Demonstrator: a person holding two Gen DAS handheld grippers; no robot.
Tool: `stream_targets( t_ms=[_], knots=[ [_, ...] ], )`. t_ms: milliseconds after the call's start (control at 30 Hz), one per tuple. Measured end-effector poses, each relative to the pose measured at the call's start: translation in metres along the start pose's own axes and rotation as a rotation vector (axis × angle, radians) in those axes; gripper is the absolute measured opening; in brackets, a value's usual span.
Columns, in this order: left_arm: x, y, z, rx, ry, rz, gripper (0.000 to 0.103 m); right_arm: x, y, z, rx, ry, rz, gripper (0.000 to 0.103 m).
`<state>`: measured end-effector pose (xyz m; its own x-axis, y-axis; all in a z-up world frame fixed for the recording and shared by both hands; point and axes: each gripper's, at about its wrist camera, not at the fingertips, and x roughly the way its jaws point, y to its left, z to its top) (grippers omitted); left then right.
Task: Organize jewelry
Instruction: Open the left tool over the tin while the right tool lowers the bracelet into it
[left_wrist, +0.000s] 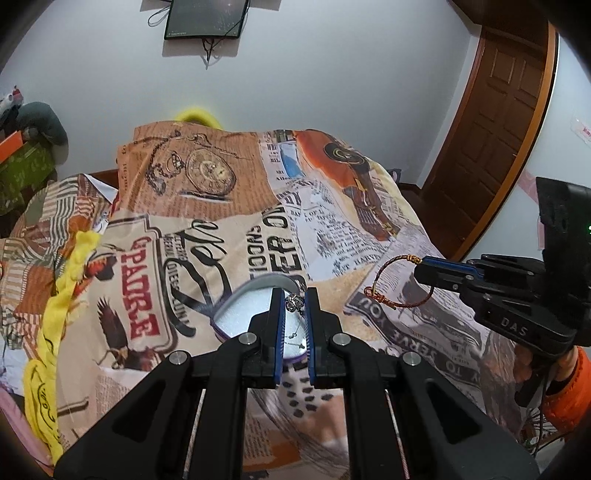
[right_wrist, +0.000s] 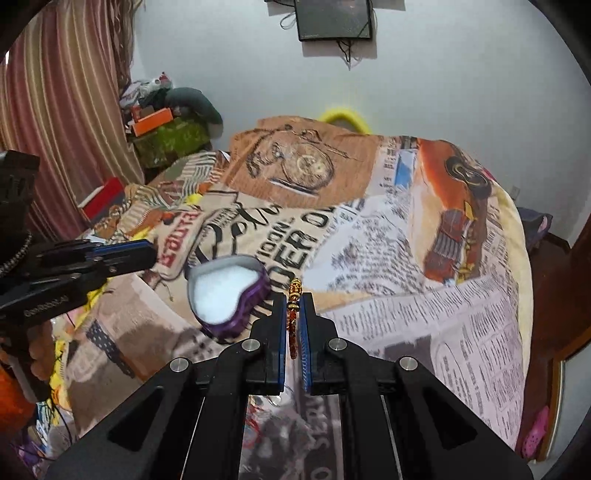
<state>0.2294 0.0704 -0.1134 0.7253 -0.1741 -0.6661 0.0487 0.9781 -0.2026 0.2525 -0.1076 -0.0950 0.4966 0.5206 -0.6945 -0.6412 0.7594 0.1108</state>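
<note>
A heart-shaped purple jewelry box (right_wrist: 225, 295) with white lining lies open on the printed blanket (right_wrist: 388, 240). My left gripper (left_wrist: 294, 304) is shut on a thin silver necklace with a small pendant (left_wrist: 294, 303), held over the box (left_wrist: 240, 310); its chain hangs down between the fingers. My right gripper (right_wrist: 294, 317) is shut on a red-brown cord bracelet with gold beads (right_wrist: 294, 295), just right of the box. In the left wrist view the bracelet (left_wrist: 399, 280) hangs as a loop from the right gripper (left_wrist: 421, 267) above the blanket.
A yellow scarf (left_wrist: 62, 295) lies along the blanket's left side. Clutter and boxes (right_wrist: 166, 129) stand at the far left by a striped curtain. A dark screen (right_wrist: 334, 18) hangs on the wall. A wooden door (left_wrist: 498, 129) is at the right.
</note>
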Motion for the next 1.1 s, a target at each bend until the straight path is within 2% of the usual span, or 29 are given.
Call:
stream_targets(
  t_ms=[233, 500, 667, 867, 1100],
  knots=[
    [0.018, 0.010, 0.007, 0.007, 0.016, 0.002, 0.009, 0.011, 0.014, 0.015, -0.009, -0.017, 0.037, 0.006],
    [0.057, 0.023, 0.000, 0.000, 0.100, -0.017, 0.009, 0.032, 0.029, 0.022, -0.017, 0.009, 0.084, 0.006],
    [0.073, 0.029, -0.007, 0.012, 0.140, 0.006, 0.008, 0.047, 0.037, 0.021, -0.022, 0.039, 0.099, 0.006],
    [0.072, 0.043, -0.010, 0.006, 0.151, 0.020, 0.009, 0.065, 0.043, 0.021, -0.032, 0.082, 0.100, 0.006],
    [0.053, 0.062, -0.008, -0.019, 0.113, 0.040, 0.013, 0.079, 0.049, 0.027, -0.041, 0.094, 0.077, 0.006]
  ],
)
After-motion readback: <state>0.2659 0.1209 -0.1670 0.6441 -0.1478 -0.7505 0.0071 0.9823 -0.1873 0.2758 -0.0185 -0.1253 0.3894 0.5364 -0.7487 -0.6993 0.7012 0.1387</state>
